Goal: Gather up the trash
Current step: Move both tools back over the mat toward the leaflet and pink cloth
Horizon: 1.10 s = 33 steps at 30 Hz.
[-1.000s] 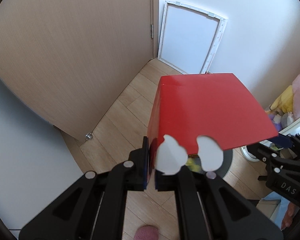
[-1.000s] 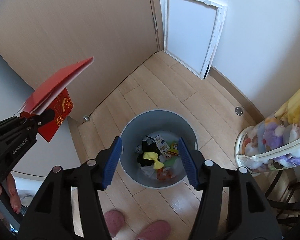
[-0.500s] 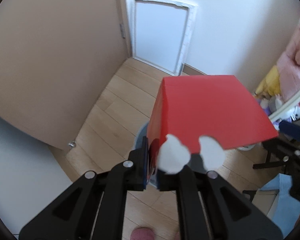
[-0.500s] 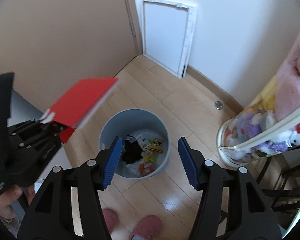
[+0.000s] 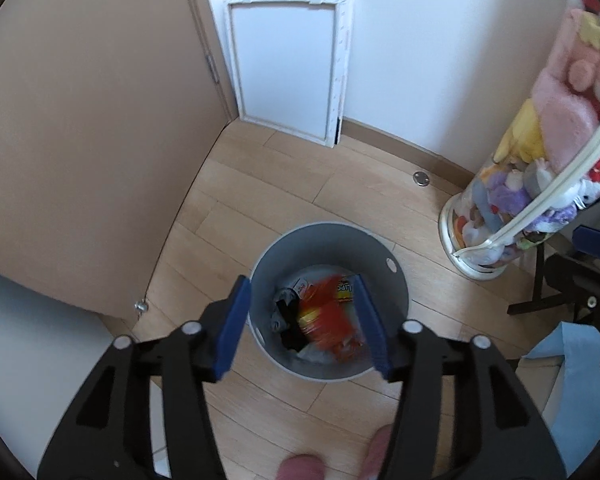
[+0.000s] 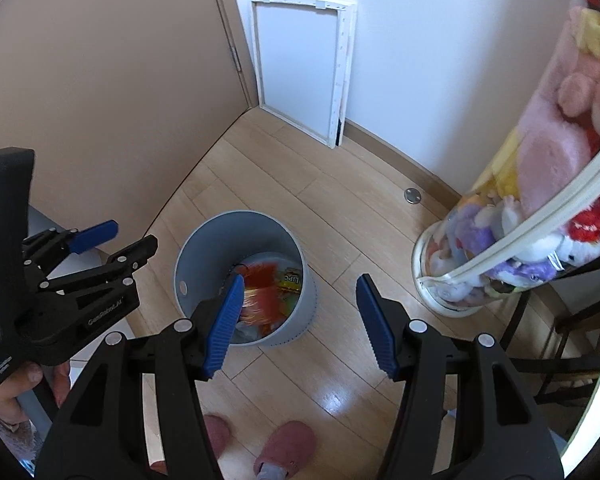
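A grey round trash bin [image 5: 396,292] [image 6: 204,248] stands on the wooden floor with wrappers and dark scraps inside. A red packet [image 5: 326,322] [image 6: 260,280], blurred, lies in the bin on top of the other trash. My left gripper [image 5: 302,328] hangs over the bin, its jaws opening, with nothing pressed between the blue pads [image 5: 232,326]. From the right wrist view the left gripper [image 6: 114,240] shows at the left, held by a hand. My right gripper [image 6: 300,324] stands open just right of the bin, empty.
A tan door [image 5: 80,140] is at the left and a white canvas [image 5: 288,72] leans on the wall. A clear tall bag of plush toys [image 5: 540,168] stands at the right beside a dark stand [image 5: 560,292]. Pink slippers [image 6: 284,452] are below.
The left gripper moved over the bin and let go of the red packet, which now lies in the bin. The right gripper shifted right of the bin and stayed open.
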Motion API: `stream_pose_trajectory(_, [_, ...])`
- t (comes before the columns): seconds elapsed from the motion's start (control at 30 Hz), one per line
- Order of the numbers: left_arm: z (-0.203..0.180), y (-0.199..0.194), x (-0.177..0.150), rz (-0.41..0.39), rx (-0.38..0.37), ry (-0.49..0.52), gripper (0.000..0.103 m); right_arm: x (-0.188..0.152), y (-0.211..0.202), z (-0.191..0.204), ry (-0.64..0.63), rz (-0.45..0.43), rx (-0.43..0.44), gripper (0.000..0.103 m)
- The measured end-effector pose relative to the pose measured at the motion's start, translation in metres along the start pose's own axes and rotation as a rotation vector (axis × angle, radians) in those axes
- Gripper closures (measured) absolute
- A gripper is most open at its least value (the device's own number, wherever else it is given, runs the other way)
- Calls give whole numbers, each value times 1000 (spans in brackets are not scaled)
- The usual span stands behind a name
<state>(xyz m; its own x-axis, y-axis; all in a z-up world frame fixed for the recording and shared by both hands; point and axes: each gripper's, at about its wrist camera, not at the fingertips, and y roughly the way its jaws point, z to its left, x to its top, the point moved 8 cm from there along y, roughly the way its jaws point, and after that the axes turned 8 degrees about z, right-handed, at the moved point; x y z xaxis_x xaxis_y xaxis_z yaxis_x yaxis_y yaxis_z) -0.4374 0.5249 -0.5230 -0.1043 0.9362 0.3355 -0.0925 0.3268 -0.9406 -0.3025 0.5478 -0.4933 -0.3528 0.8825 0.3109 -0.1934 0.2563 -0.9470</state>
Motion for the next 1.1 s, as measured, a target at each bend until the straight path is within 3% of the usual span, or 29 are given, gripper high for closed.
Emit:
stream_pose_trajectory(0.17, [-10, -30, 7, -28, -24, 65, 38, -5, -25, 2, 58, -28, -24, 47])
stream_pose_trajectory(0.33, [-26, -67, 6, -71, -79, 168, 37, -22, -57, -1, 174, -65, -57, 47])
stream_pose_trajectory(0.57, [-62, -122, -3, -157, -123, 367, 33, -71, -118, -21, 409, -130, -104, 43])
stream_pose_trajectory(0.83, [-144, -187, -33, -210, -236, 607, 28, -175, -200, -73, 672, -171, -243, 43])
stream_pose_trajectory(1.1, [-271, -245, -91, -257, -386, 855, 28, -326, -281, -142, 990, -194, -434, 43])
